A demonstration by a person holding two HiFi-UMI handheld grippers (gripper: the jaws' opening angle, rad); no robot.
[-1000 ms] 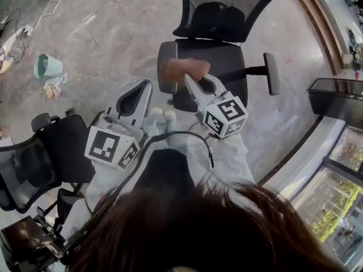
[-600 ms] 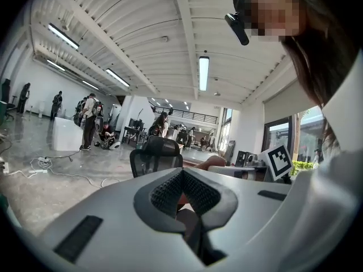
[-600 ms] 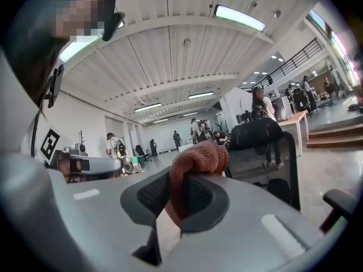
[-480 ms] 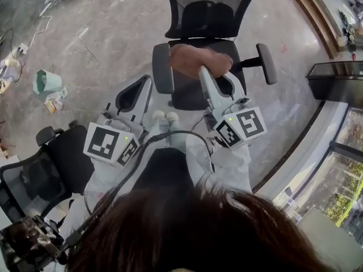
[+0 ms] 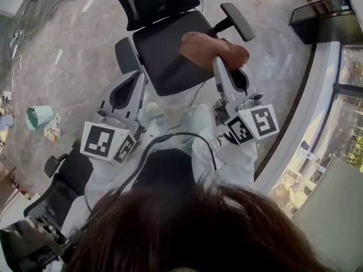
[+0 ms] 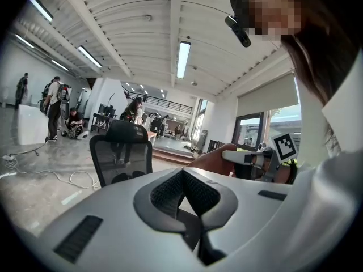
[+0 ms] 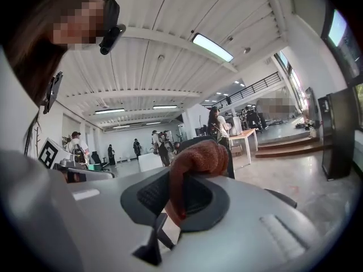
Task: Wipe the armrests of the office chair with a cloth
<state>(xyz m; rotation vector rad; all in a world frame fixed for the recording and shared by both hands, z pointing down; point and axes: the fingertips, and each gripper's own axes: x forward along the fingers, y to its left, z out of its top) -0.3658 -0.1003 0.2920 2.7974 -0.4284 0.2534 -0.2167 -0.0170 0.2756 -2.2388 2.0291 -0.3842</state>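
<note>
The black office chair (image 5: 164, 50) stands in front of me, with its left armrest (image 5: 127, 55) near my left gripper and its right armrest (image 5: 237, 21) at the far right. A rust-brown cloth (image 5: 212, 50) hangs over the right part of the seat, and my right gripper (image 5: 219, 63) is shut on it. In the right gripper view the cloth (image 7: 198, 157) bulges out from between the jaws of that gripper (image 7: 176, 183). My left gripper (image 5: 139, 75) is shut and empty, just short of the left armrest. The left gripper (image 6: 181, 174) points at the mesh chair back (image 6: 122, 152).
A second black chair (image 5: 62, 163) stands at my lower left. A teal bin (image 5: 39, 117) and cables (image 5: 17, 35) lie on the floor to the left. A dark cabinet (image 5: 323, 16) and a glass-fronted ledge (image 5: 317, 112) border the right. People stand far off (image 6: 54, 103).
The right gripper has carried the cloth from the left armrest rightwards across the seat. My head view has swung, so the chair now sits higher and tilted. The left gripper stays shut.
</note>
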